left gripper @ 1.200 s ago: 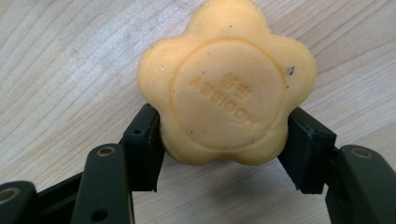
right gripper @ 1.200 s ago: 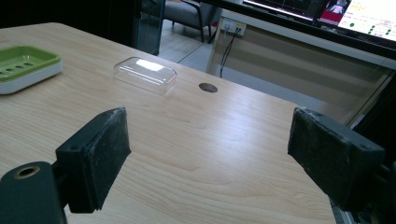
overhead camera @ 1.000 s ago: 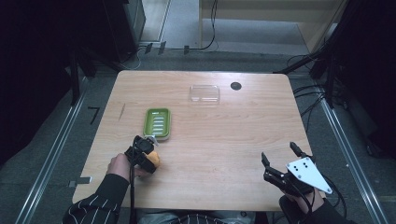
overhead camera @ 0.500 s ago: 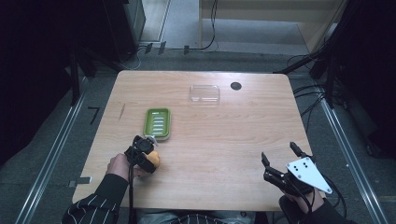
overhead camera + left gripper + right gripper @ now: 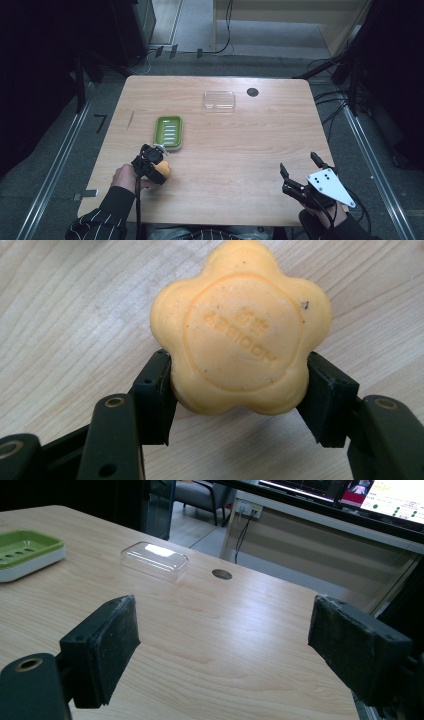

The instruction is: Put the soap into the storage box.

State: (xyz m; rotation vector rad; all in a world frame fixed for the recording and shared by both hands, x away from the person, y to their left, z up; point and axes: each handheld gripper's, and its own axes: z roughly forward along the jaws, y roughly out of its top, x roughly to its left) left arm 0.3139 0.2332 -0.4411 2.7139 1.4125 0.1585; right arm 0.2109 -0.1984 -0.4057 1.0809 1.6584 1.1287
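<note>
Your table (image 5: 240,165) centre is open; the green soap dish (image 5: 169,132) and clear lid (image 5: 219,100) obstruct its left and far sides.

floor (image 5: 200,25): grey, cables | surround: dark | wooden cabinet (image 5: 280,17) behind table | monitors (image 5: 380,497) lit

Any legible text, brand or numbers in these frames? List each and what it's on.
Orange flower-shaped soap bar, held in the left claw: embossed stamp, seen upside down, reads roughly "MOOIGSA", last letters uncertain; two characters beside it unreadable.
Screens behind the wooden table: too blurred.
</note>
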